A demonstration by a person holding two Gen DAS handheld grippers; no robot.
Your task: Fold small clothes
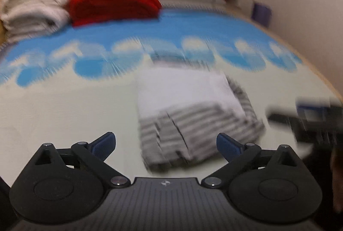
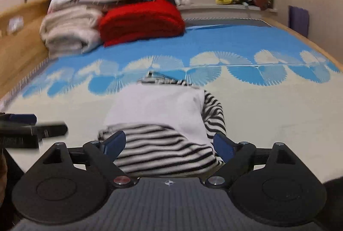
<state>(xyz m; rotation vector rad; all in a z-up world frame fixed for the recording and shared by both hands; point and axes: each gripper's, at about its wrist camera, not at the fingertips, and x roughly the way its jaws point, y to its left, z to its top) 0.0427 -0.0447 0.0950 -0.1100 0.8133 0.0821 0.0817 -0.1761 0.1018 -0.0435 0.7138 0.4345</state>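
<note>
A: Where's the garment?

B: Folded striped garment (image 2: pixel 163 123), white panel on top, lies on the bed (image 2: pixel 268 119), on the cream part just short of the blue band.

A: Right gripper?

B: Right gripper (image 2: pixel 168 145) is directly over the garment's near edge, jaws spread wide, holding nothing. Near edge shows between the blue pads (image 2: pixel 114 144); can't tell if they touch.

A: Left?

B: Left gripper (image 1: pixel 166 145) is also wide open and empty. Garment (image 1: pixel 193 115) is ahead and right of its centre, clear of the pads. View is blurred. Right gripper (image 1: pixel 300 119) shows at its right edge.
</note>
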